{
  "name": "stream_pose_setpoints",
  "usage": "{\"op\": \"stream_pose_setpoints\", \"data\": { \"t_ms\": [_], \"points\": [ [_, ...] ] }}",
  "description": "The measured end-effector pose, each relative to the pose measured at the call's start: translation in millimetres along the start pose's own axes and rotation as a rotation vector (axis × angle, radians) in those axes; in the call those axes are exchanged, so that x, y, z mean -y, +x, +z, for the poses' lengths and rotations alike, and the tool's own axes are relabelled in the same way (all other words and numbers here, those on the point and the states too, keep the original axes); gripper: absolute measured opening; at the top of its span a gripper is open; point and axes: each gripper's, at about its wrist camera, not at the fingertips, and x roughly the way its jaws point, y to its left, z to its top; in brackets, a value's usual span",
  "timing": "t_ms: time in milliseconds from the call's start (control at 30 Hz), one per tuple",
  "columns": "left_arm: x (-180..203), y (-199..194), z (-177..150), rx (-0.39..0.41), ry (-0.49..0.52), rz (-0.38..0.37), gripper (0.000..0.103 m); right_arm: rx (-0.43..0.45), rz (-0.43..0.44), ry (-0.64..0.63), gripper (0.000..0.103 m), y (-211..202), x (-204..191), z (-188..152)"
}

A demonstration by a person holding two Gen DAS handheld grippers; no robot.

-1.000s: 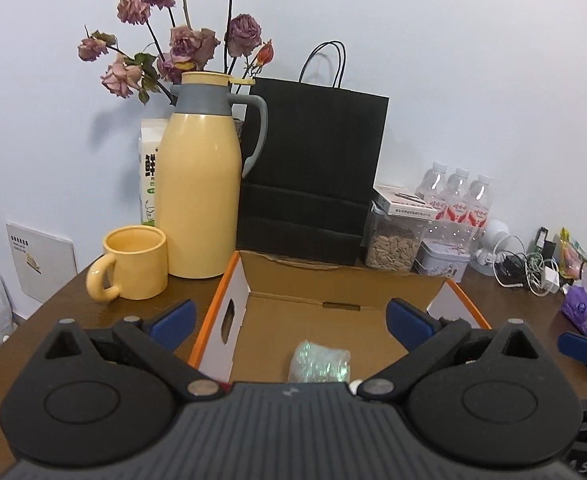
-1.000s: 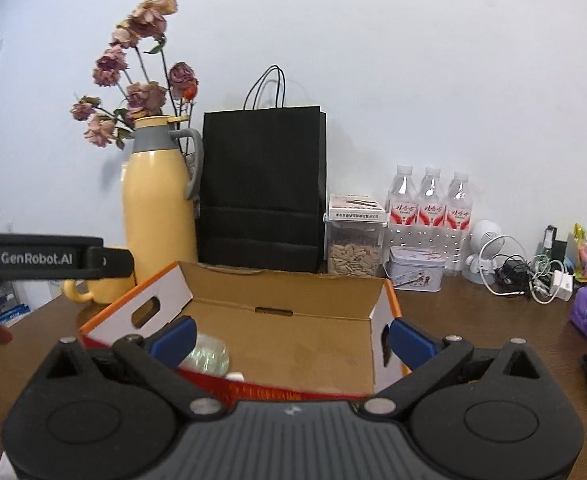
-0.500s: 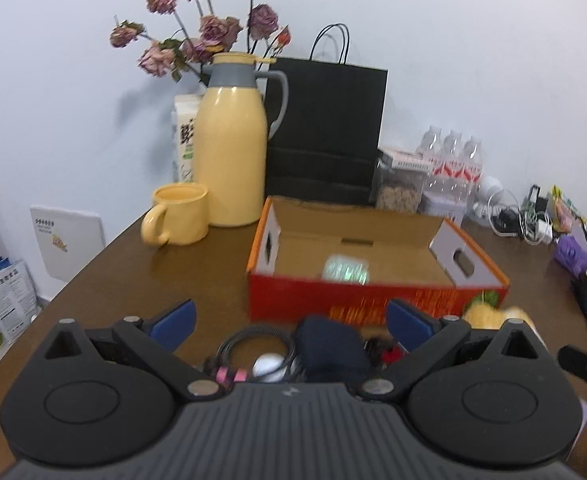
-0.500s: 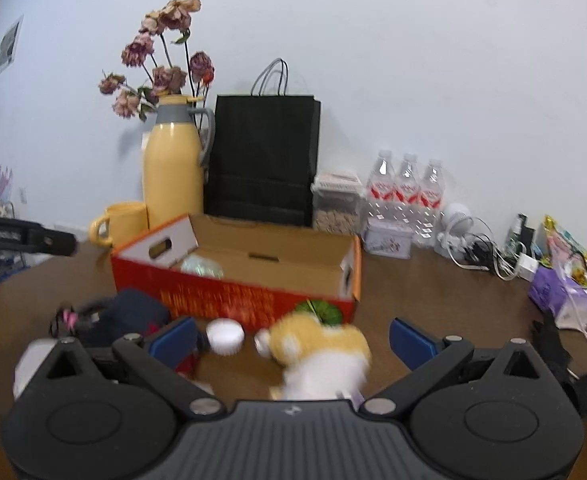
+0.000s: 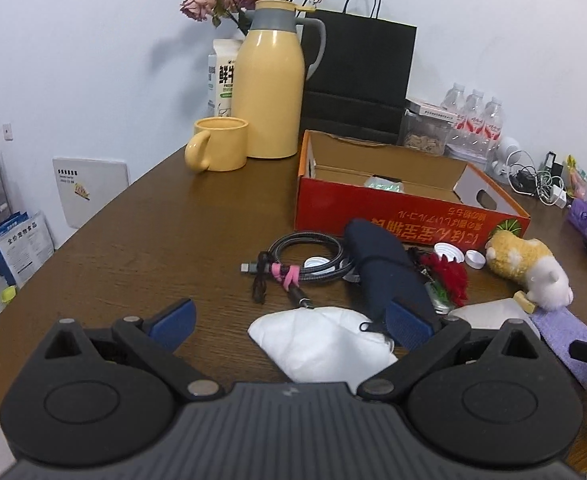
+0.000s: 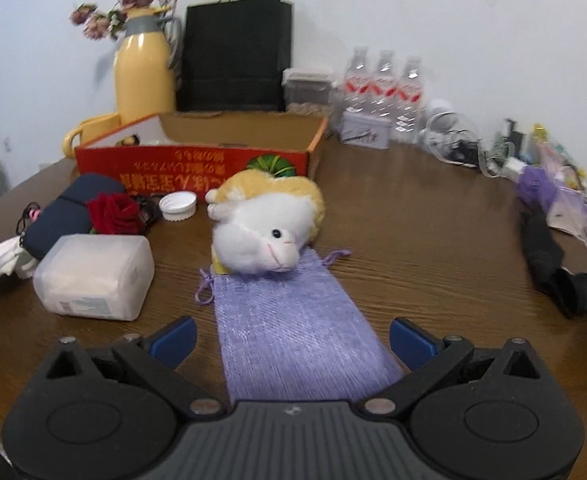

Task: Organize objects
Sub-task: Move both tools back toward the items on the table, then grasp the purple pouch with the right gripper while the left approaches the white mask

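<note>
Brown desk (image 6: 433, 216) under white wall, holding loose clutter in front of an orange box (image 6: 197, 160). Right tongs (image 6: 291, 340) hanging spread wide, gripping nothing, straddling the near end of a purple pouch (image 6: 297, 320). Pouch lying directly ahead, long axis running away from the tongs toward a plush (image 6: 265, 224) resting on its far end. Left tongs (image 5: 289, 322) also gaping, empty, over a white mask (image 5: 317, 344). Right hand sitting nearer the pouch; box waiting beyond, slightly left.
</note>
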Motion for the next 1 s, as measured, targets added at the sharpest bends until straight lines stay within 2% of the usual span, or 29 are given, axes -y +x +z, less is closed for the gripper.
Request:
{"op": "stream_pose_setpoints", "data": {
  "t_ms": [133,200,400,467,500,533,567,600,633,667,767,1000],
  "points": [
    [-0.9,0.7,-1.0,-0.006,-0.005,0.000,0.103,-0.076,0.010,-0.024,0.103,31.9,2.8,10.2],
    [-1.1,0.3,-1.8,-0.008,-0.006,-0.001,0.103,-0.092,0.049,0.021,0.103,42.3,11.3,11.7],
    [-2.1,4.6,-3.2,-0.025,-0.017,0.007,0.103,-0.052,0.056,0.026,0.102,40.5,11.5,6.2],
    [-1.4,4.8,-4.1,-0.028,-0.019,0.004,0.103,-0.033,0.059,0.026,0.087,35.3,9.8,3.8],
    [-1.2,4.8,-4.1,-0.028,-0.017,0.002,0.103,-0.025,0.055,0.027,0.084,32.7,9.0,3.0],
    [-0.3,4.5,-4.5,-0.028,-0.015,0.001,0.103,-0.017,0.045,0.033,0.074,29.9,8.7,2.0],
    [0.1,3.9,-4.9,-0.027,-0.013,-0.002,0.103,-0.009,0.042,0.039,0.058,26.7,8.7,1.3],
    [0.6,3.3,-5.6,-0.026,-0.012,-0.003,0.103,-0.002,0.046,0.042,0.048,23.7,8.0,0.6],
    [0.6,3.2,-6.1,-0.027,-0.012,-0.002,0.103,0.003,0.050,0.047,0.027,21.2,6.8,0.1],
    [0.6,3.4,-6.7,-0.028,-0.013,-0.001,0.103,0.005,0.056,0.055,0.012,19.0,5.3,-0.3],
    [-1.3,3.9,-7.2,-0.032,-0.019,0.004,0.103,0.032,0.051,0.060,0.009,8.9,-1.8,-2.6],
    [-5.9,0.4,-8.3,-0.029,-0.025,0.007,0.103,0.167,0.073,0.023,0.008,-35.1,-24.3,3.7]
  ]
}}
